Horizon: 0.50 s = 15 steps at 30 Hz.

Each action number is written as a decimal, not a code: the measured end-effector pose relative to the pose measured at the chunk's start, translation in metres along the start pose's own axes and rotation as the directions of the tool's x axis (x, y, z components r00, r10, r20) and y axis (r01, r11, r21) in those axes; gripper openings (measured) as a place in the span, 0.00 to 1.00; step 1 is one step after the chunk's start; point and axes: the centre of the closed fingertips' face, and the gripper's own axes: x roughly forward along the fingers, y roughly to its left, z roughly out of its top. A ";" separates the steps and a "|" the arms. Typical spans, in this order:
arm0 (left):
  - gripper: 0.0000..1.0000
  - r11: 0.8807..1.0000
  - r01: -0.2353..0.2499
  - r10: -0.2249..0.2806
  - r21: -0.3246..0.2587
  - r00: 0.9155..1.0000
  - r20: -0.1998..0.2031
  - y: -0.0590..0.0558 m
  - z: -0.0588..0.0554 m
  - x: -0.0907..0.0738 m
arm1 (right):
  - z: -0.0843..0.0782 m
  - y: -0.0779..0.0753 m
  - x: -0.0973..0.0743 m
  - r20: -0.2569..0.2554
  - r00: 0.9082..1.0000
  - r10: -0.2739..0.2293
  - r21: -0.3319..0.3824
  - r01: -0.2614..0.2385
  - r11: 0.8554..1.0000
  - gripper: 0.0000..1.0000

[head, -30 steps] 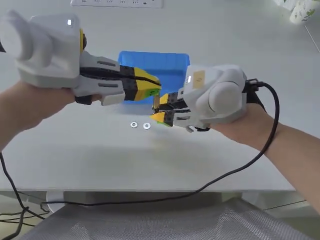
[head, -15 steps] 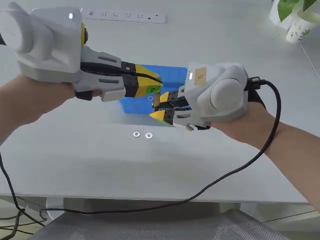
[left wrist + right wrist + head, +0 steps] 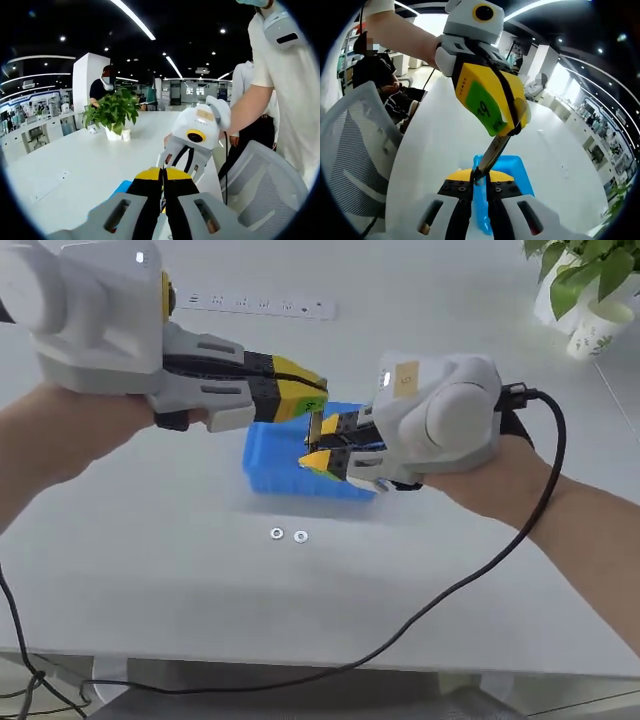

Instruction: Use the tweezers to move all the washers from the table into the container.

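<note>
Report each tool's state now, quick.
Left tool: closed on the tweezers.
Right tool: closed; the tweezers' tip meets its jaws, but whether it grips them cannot be told.

Two small round metal washers (image 3: 277, 533) lay on the white table (image 3: 150, 570). One blue rectangular plastic container (image 3: 270, 465) and one pair of slim metal tweezers (image 3: 494, 149) were counted.

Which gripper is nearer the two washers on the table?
Right. The right gripper is over the near side of the blue container, just beyond the washers; the left gripper is farther back over the container.
</note>
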 end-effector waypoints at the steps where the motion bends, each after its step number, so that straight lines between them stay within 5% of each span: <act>1: 0.03 1.000 -0.002 0.002 0.002 1.000 0.003 0.001 0.002 0.000 | 0.001 -0.002 -0.001 0.001 1.000 -0.003 -0.003 0.003 1.000 0.10; 9: 0.03 1.000 -0.024 0.024 0.013 1.000 0.014 0.012 0.011 0.005 | 0.003 -0.019 -0.004 -0.003 1.000 -0.027 -0.022 0.027 0.999 0.10; 15: 0.03 0.999 -0.036 0.035 0.009 0.999 0.010 0.021 0.004 0.013 | -0.014 -0.032 -0.001 -0.010 0.999 -0.037 -0.008 0.037 0.999 0.10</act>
